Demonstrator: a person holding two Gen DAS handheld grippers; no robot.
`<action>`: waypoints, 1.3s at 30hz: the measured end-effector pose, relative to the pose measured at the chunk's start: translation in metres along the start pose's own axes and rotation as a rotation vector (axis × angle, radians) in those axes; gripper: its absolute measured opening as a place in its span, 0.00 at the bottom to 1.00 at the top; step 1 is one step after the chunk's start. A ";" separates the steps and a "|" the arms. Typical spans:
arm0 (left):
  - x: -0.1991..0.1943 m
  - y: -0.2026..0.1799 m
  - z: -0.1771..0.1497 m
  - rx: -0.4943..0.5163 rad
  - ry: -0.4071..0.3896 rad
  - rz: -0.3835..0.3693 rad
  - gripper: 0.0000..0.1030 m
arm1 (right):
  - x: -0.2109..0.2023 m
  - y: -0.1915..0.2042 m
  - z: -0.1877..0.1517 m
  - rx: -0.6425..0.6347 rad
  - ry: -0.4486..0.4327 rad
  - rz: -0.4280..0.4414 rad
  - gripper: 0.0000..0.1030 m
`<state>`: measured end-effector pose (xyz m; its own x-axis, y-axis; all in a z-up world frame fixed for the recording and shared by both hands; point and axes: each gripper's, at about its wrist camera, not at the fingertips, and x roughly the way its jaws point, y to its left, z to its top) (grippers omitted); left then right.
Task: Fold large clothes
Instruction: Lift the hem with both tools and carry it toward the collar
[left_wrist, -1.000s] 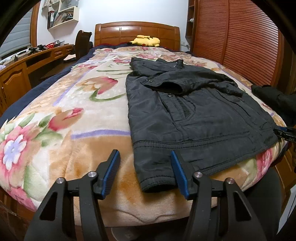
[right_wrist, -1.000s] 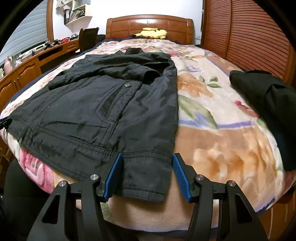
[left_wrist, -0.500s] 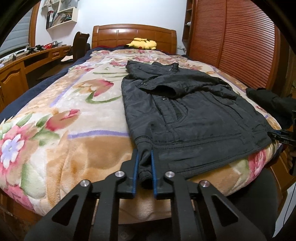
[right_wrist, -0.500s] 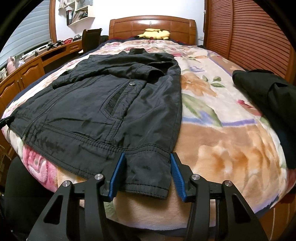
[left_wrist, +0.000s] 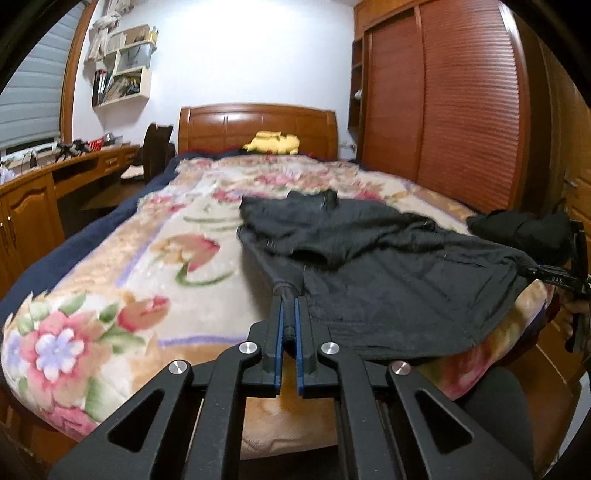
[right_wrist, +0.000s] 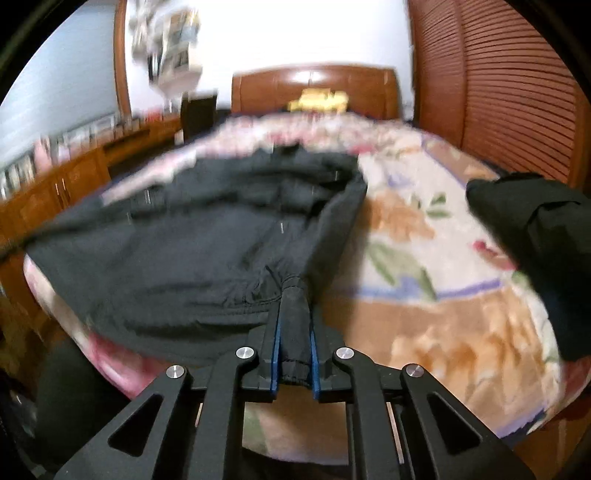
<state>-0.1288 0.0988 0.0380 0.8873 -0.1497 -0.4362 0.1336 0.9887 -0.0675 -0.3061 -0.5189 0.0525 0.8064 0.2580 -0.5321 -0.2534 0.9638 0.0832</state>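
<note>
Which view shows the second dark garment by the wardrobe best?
The right wrist view: the second dark garment fills its right side, large though blurred. The left wrist view shows it small at the far right edge, beyond the jacket.

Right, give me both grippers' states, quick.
Left gripper: just closed, shut on the black jacket hem corner.
Right gripper: just closed, shut on the jacket's other hem corner.

A yellow plush toy (left_wrist: 274, 142) lies at the wooden headboard (left_wrist: 258, 123) – floral blanket (left_wrist: 110, 295) below, desk (left_wrist: 44, 192) alongside

Floral bed (left_wrist: 110, 280) carries black jacket (left_wrist: 388, 266), yellow plush (left_wrist: 275, 142).
</note>
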 end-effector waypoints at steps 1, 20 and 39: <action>-0.004 0.000 0.005 0.003 -0.013 -0.002 0.06 | -0.007 -0.002 0.002 0.023 -0.025 0.017 0.11; -0.089 -0.010 0.088 0.094 -0.242 0.011 0.05 | -0.125 0.012 0.028 -0.091 -0.242 0.055 0.10; -0.161 -0.014 0.128 0.128 -0.414 0.021 0.05 | -0.164 0.004 0.031 -0.166 -0.415 0.080 0.09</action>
<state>-0.2169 0.1089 0.2245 0.9892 -0.1417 -0.0379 0.1438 0.9877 0.0610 -0.4226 -0.5555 0.1659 0.9181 0.3694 -0.1438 -0.3789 0.9244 -0.0443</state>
